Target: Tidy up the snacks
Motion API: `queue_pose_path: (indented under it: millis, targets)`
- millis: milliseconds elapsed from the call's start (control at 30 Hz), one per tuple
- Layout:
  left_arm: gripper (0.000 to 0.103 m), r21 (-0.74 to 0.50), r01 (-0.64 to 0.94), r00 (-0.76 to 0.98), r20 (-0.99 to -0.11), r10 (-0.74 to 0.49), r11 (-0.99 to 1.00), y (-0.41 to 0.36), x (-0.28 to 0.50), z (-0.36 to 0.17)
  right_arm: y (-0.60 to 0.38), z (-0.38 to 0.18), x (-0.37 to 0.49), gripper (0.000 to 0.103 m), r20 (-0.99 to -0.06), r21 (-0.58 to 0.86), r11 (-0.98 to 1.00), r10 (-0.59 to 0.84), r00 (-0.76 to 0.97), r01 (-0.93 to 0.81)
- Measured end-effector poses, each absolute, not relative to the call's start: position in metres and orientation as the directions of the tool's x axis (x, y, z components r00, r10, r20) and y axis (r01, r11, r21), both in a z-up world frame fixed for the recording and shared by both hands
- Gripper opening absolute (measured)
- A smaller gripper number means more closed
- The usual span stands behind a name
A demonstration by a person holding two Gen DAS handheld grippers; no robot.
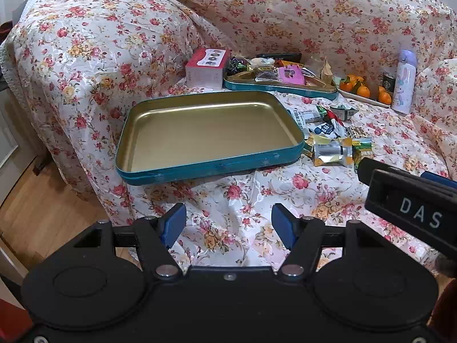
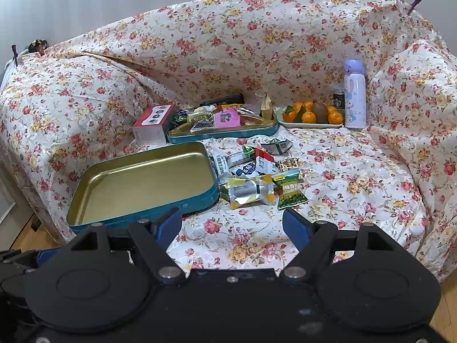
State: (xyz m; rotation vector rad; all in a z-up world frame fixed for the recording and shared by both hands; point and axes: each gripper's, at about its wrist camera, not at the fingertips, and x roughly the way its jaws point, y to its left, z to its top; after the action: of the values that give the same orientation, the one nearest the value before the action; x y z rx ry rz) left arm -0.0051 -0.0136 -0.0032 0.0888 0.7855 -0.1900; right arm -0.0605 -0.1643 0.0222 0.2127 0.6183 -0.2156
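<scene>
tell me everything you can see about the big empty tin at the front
The empty tin is a shallow rectangular tray with rounded corners, seemingly metal: shiny gold inside, scuffed teal outer wall. It holds nothing and lies open side up, slightly tilted on the floral cover near the seat's front edge. Loose snack packets crowd its right side, and a second tin sits behind it. Neither gripper touches it.

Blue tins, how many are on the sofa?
2. The empty tin lies open at the front left; the filled tin sits behind it, beside the pink box. None seems hidden.
</scene>
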Motion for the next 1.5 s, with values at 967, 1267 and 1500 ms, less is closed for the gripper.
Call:
queue_pose_path:
  millis: [967, 1267, 1500]
  targets:
    - [0.067, -0.005, 0.192, 0.697, -0.703, -0.140, 0.981, -0.014, -0.006, -0.001, -0.174, 0.011, -0.065, 0.082, -0.651, 0.111, 0.941, -0.175, 0.739, 0.321]
    - [0.067, -0.007, 0.197, 0.690, -0.709, -0.143, 0.980, -0.017, -0.007, -0.002, -0.173, 0.011, -0.066, 0.082, -0.653, 0.109, 0.941, -0.177, 0.737, 0.322]
    - [0.067, 0.000, 0.203, 0.688, -0.712, -0.143, 0.979, -0.016, -0.006, -0.002, -0.172, 0.010, -0.067, 0.082, -0.652, 0.111, 0.941, -0.174, 0.738, 0.320]
